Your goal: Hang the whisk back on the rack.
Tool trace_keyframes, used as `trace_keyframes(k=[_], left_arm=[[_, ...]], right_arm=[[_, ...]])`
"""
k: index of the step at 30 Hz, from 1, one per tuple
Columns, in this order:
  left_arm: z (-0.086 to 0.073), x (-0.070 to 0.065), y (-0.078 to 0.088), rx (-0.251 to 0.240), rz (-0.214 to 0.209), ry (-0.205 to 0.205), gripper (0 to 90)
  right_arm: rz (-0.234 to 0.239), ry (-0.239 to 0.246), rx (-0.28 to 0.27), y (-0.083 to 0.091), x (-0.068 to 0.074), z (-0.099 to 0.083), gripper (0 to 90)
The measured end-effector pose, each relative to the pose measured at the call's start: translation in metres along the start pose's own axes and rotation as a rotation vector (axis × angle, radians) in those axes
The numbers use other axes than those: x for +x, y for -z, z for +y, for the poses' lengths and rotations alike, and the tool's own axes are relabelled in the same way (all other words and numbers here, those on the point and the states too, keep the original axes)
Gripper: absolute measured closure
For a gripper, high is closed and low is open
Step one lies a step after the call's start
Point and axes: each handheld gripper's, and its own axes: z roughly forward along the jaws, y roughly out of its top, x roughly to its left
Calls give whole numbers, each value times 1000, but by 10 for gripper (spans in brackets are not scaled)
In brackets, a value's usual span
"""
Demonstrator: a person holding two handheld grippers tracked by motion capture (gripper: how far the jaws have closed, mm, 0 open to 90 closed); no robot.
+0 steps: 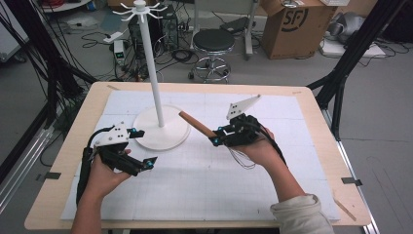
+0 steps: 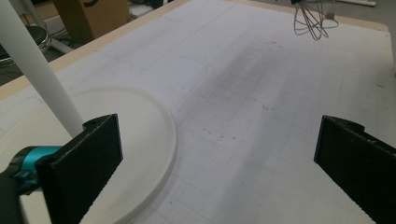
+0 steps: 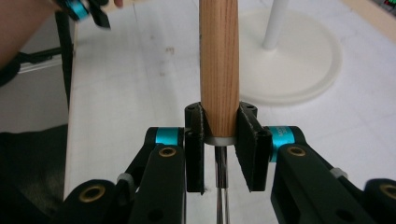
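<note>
— Two grippers over the white mat, seen from the high view. What is each doing?

— The right gripper [image 1: 220, 135] is clamped on a whisk [image 1: 197, 124] by its wooden handle, which sticks out up and to the left toward the white stand [image 1: 152, 68]. The wire loops hang under the hand, above the mat [image 1: 204, 185], not touching it. The left gripper [image 1: 141, 148] sits just beside the stand's round base [image 1: 171, 138], jaws spread, nothing between them.

— And the left gripper view?

— Its two black jaws stand wide apart with bare mat between. The base lies at the left with the pole rising from it. Far off at the top, the whisk's wire loops [image 2: 312, 22] dangle clear of the mat.

— The right gripper view?

— The jaws press on both sides of the handle [image 3: 219, 70], low down near the metal collar, and the handle runs straight up the picture. The stand's base [image 3: 299, 60] lies beyond at the right, well apart from the whisk.

— So which step is this?

— My judgement: the whisk is picked up and is being carried to the stand, likely to be hung on one of the hooks [image 1: 141, 9] at its top.

— What does the next move need?

— Height first; the hooks sit far above the whisk. I cannot make out a hanging loop on the handle's end, so how it catches is unclear. The free left gripper could steady the pole.
</note>
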Motion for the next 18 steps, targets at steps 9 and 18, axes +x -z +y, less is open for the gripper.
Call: trace_keyframes(k=[9,18], left_arm=[[0,1,2,0,-3,-9,16],[0,0,1,-2,-6,-8,16]], right_arm=[[-6,57,-52,13,-2,42,746],[1,91,-110,27,-5,76,746]])
